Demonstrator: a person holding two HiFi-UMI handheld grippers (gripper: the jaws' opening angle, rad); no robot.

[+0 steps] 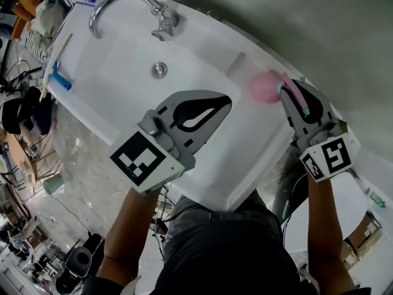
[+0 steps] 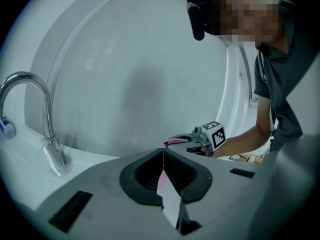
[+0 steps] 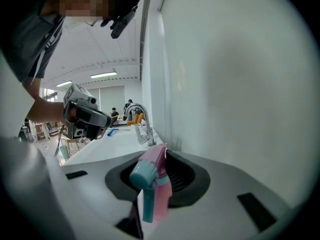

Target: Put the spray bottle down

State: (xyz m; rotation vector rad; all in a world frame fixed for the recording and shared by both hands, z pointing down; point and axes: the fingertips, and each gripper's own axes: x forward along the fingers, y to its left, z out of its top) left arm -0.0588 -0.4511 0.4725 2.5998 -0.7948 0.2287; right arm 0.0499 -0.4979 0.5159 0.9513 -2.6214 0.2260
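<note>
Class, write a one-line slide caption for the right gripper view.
Right gripper grips a pink plastic spray bottle with a teal nozzle beside a white wall, a chrome tap beyond.

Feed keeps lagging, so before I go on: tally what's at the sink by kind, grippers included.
Grippers: 2, left gripper and right gripper
Spray bottle: 1, in the right gripper
Tap: 1
Drain: 1
Blue-tipped stick: 1
Total: 6
</note>
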